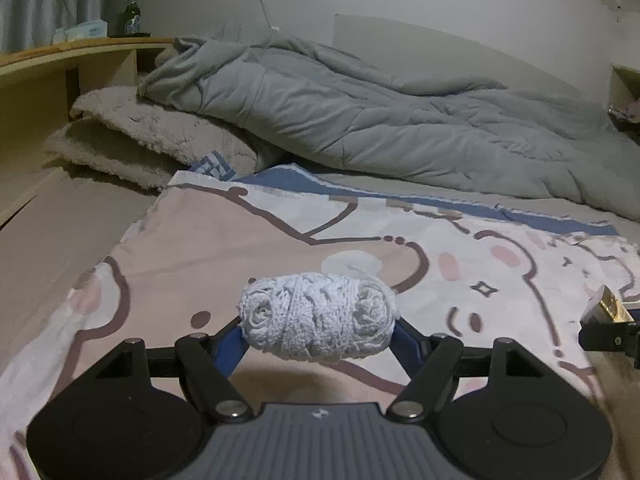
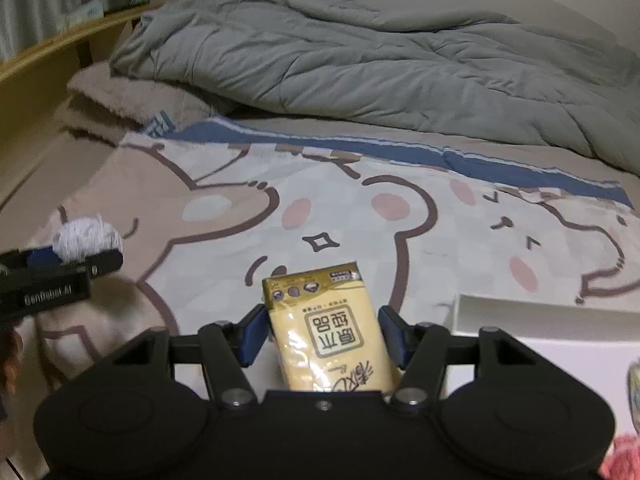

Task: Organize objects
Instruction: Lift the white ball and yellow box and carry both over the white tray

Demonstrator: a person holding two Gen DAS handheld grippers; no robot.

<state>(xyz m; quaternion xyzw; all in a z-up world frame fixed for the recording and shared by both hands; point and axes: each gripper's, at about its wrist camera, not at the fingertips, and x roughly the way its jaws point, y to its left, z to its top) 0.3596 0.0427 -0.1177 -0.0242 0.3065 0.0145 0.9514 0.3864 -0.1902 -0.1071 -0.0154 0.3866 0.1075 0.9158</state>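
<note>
My left gripper (image 1: 318,330) is shut on a rolled white knitted sock bundle (image 1: 318,316) and holds it just above the cartoon bear sheet (image 1: 224,232). It also shows at the left of the right wrist view (image 2: 86,250), with the white bundle (image 2: 88,242) in it. My right gripper (image 2: 322,330) is shut on a yellow tissue pack (image 2: 330,328) with printed characters, held above the sheet (image 2: 360,216). The yellow pack (image 1: 606,306) shows at the right edge of the left wrist view.
A white box (image 2: 548,312) sits at the right, with something pink (image 2: 622,456) at the lower right corner. A crumpled grey duvet (image 1: 380,112) and a fluffy beige blanket (image 1: 132,140) lie at the back. A wooden headboard shelf (image 1: 60,56) holds a green bottle (image 1: 132,14).
</note>
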